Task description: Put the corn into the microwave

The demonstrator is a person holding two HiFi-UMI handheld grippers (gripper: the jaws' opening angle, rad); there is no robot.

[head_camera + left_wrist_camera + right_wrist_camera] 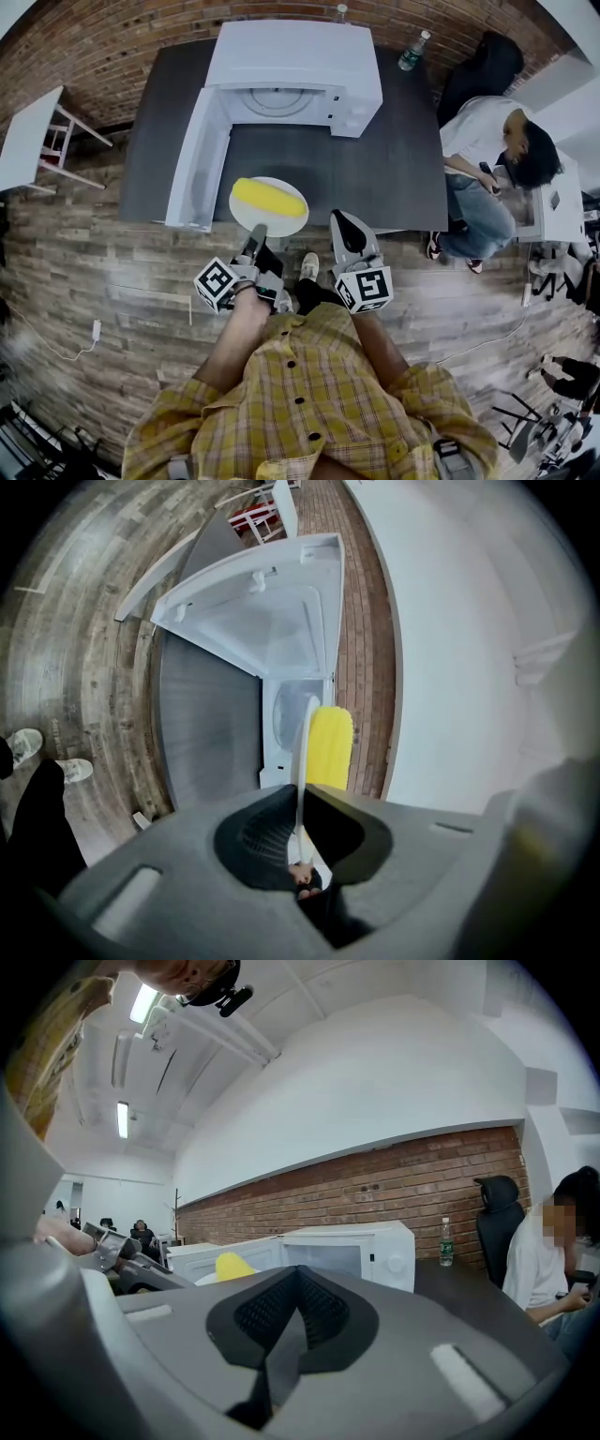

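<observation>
A yellow corn cob (268,198) lies on a round white plate (246,217) that hangs over the near edge of the dark table (394,169). My left gripper (255,234) is shut on the plate's near rim. In the left gripper view the plate (303,752) runs edge-on between the jaws of the left gripper (299,803), with the corn (329,747) to its right. The white microwave (295,61) stands at the table's far side, its door (192,164) swung out to the left and its cavity (278,98) showing. To the plate's right my right gripper (345,225) is shut and holds nothing.
A water bottle (412,52) stands on the table's far right corner. A person (487,159) sits close to the table's right side beside a black chair. A small white table (23,141) stands on the wood floor at the left.
</observation>
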